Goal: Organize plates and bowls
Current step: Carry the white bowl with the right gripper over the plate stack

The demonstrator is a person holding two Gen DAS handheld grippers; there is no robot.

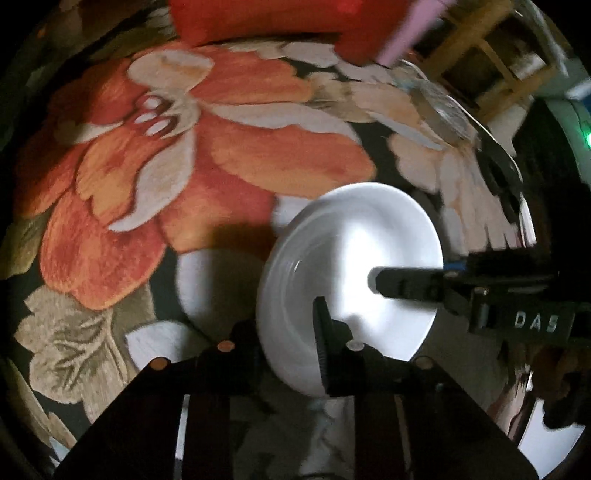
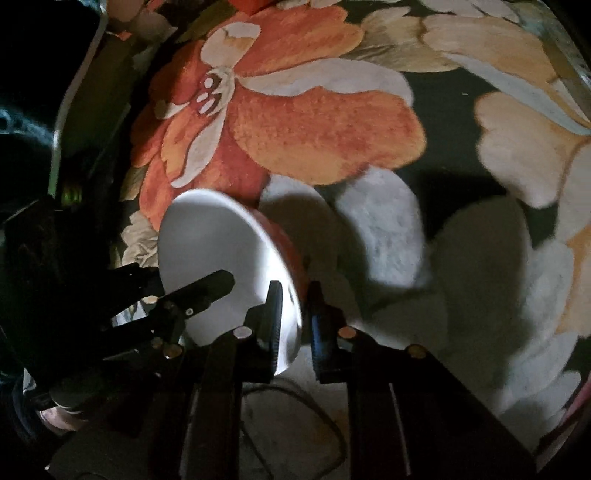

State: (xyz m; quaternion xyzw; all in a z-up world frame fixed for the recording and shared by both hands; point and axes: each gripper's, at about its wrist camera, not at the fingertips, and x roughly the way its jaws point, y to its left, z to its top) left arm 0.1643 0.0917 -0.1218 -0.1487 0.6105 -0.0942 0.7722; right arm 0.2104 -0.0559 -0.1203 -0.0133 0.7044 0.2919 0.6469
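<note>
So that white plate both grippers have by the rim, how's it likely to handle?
The white plate looks glazed and rigid, so probably slippery where the jaws pinch its thin rim. It is tilted on edge above the floral rug; it may swing or slip. Likely breakable, though the rug might soften a drop.

White glossy plate (image 1: 347, 258) with an orange-red underside, black grippers, dark rug (image 1: 184, 166) patterned with large orange, cream and beige flowers, red cushion (image 1: 266, 18)

Plate (image 1: 347, 266) tilted above rug (image 1: 221, 147), cushion (image 1: 258, 18) at rug's far edge
</note>
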